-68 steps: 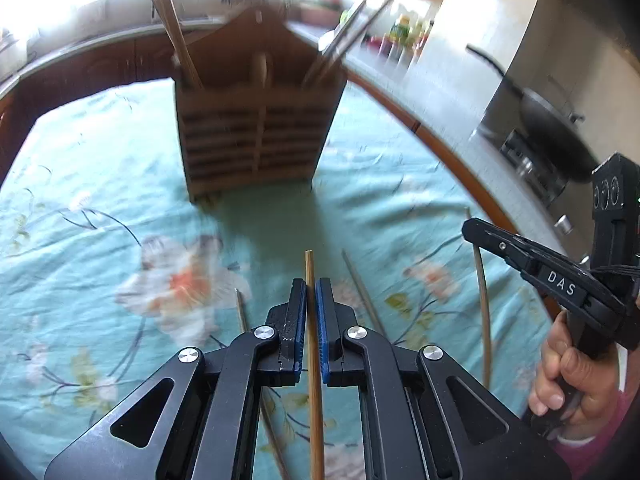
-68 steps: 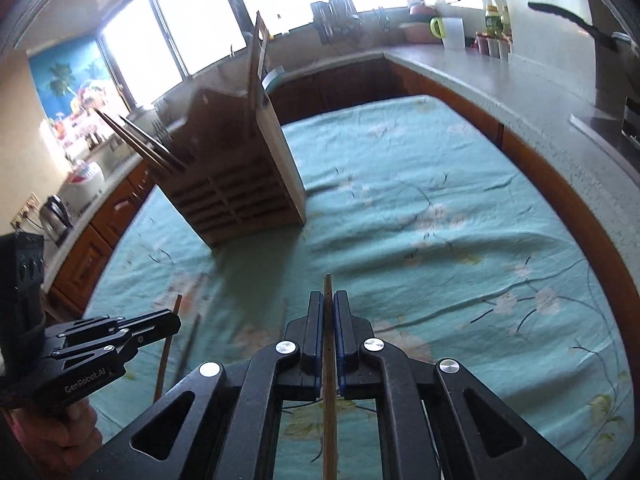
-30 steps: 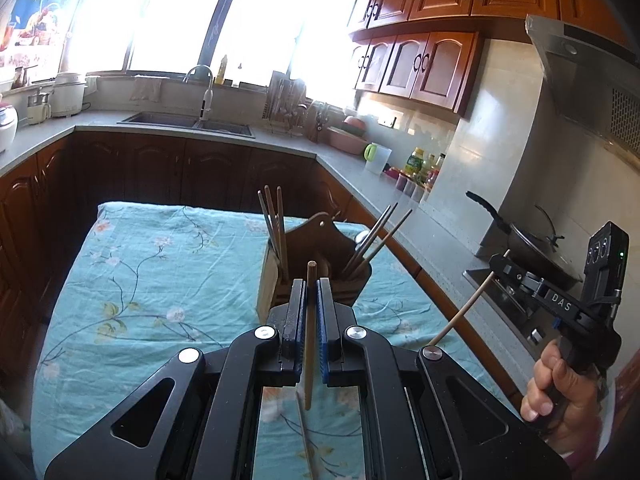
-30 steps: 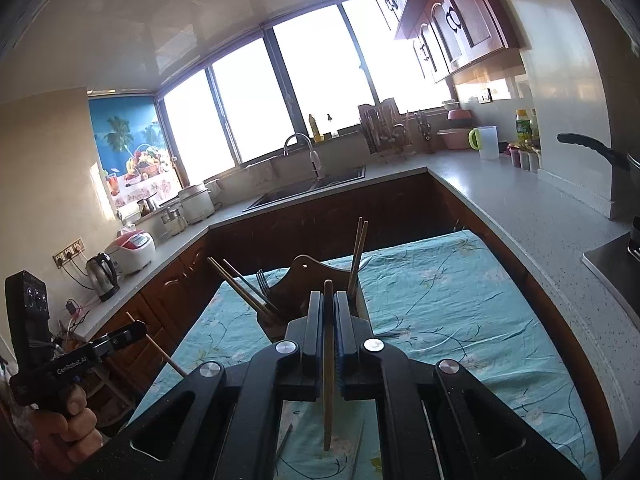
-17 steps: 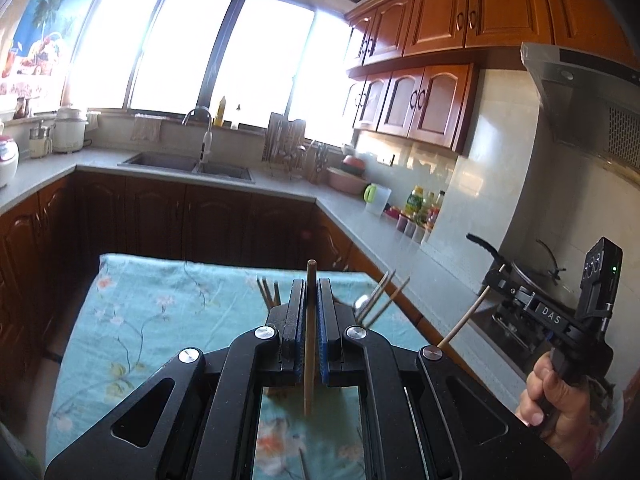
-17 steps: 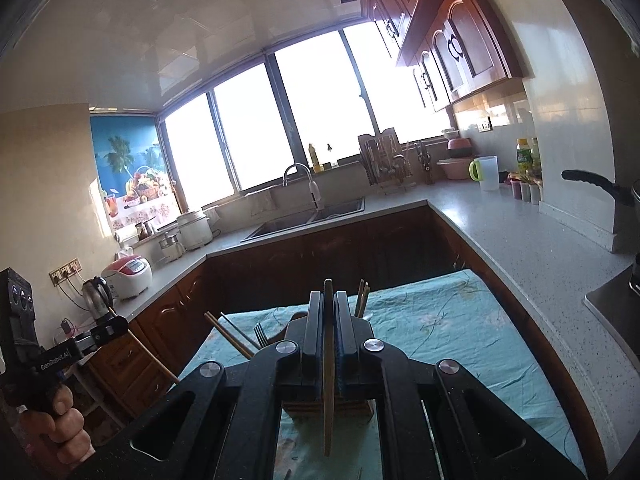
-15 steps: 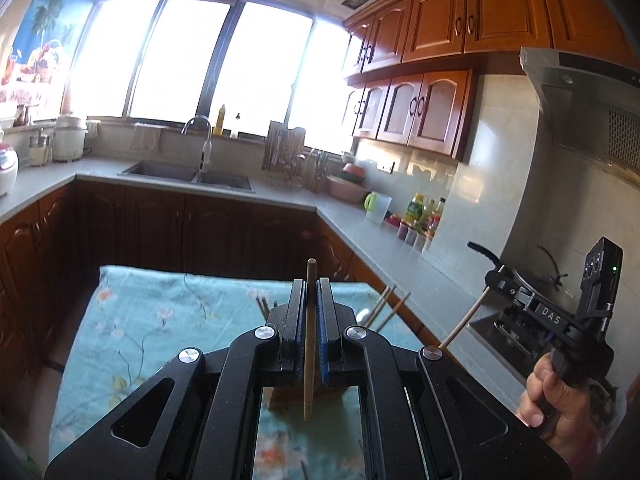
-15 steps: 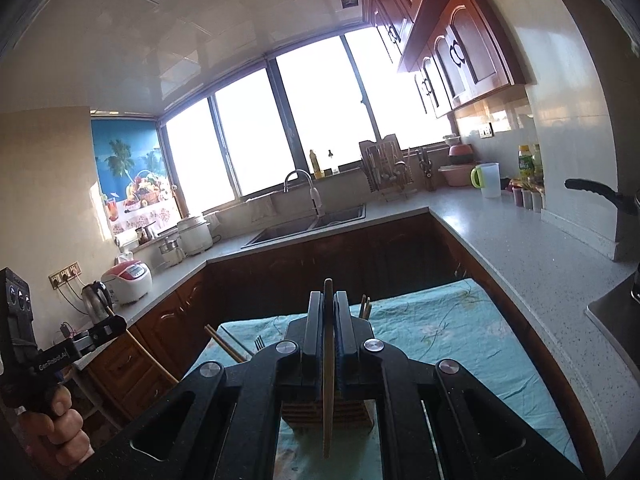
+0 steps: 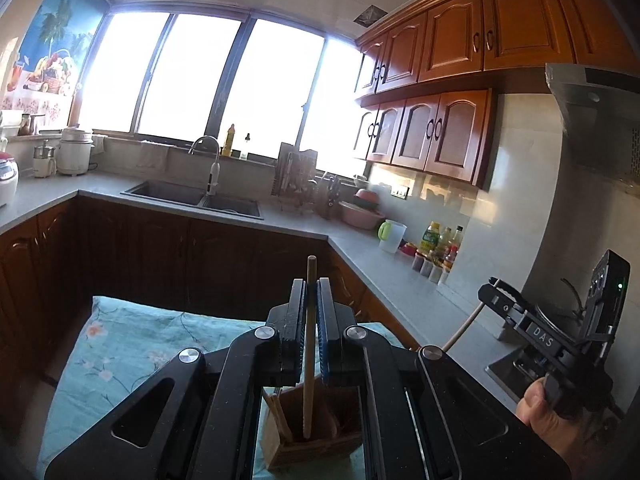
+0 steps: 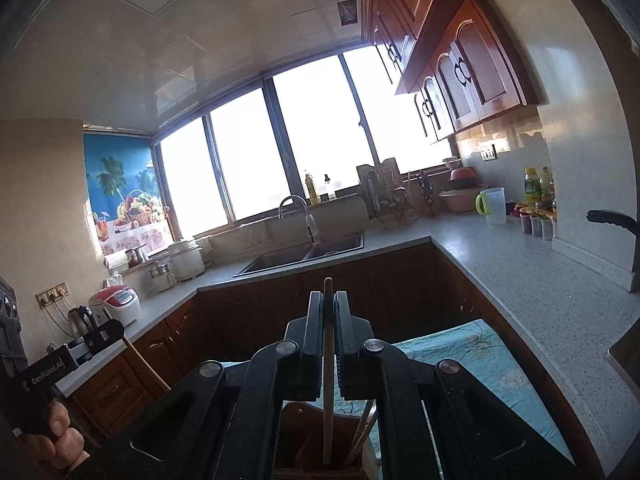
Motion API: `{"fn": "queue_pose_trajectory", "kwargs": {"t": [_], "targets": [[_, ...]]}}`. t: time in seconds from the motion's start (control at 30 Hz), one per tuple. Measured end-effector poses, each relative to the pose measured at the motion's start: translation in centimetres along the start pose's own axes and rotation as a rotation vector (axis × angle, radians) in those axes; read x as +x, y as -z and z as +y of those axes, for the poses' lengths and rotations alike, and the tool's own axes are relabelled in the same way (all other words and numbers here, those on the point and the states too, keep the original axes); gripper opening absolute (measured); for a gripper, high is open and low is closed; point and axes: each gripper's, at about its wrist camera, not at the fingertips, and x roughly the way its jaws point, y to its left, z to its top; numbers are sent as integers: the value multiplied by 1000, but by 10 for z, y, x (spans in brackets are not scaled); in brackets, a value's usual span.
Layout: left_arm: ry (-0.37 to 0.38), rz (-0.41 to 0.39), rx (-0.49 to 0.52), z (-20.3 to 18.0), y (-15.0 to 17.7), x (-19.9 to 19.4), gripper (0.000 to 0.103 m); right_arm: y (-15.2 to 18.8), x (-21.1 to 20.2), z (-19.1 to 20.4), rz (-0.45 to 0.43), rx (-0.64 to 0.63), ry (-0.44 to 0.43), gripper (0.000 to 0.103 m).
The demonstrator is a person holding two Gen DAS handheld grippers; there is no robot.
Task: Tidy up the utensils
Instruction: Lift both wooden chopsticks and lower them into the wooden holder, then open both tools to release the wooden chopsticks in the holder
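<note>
- Left gripper clamped on a chopstick, held upright so the tip can drop straight down.
- Holder below on the teal cloth, directly under that tip; other sticks already leaning inside.
- Right gripper likewise clamped on its own upright stick, poised over the same holder, likely for insertion.

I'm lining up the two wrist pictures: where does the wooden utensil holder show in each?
Left wrist view: the wooden utensil holder sits at bottom centre, seen through the gripper frame, on the teal cloth.
Right wrist view: the holder is at bottom centre too, mostly hidden by the gripper frame.
Shared landmark: the sink faucet under the windows.
</note>
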Motion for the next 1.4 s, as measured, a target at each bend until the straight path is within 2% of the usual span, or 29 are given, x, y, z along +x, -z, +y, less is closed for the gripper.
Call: {"fn": "queue_pose_trajectory", "kwargs": {"t": [0.27,0.4,0.47,0.67,0.77,0.97,1.33,1.4], "targets": [[-34,91,-48,17,46,27,4,33,19,-12,37,29,21,5],[-44,120,-35,14,68,30,4,48,25,-19,70,43,27,5],[-50,99,-6,8,71,24,5,56,30,-21,97,52,26,5],[-37,109,31,3,65,23,5,77,46,-25,188,62,29,5],[-12,115,55,1,65,23,5,81,46,-28,187,61,46,6],[-40,113,116,-4,66,24,6,87,50,-32,208,73,50,6],[-50,130,103,2,66,23,6,86,47,-34,217,98,50,6],[-52,134,100,2,65,23,7,86,47,-34,220,104,43,10]]}}
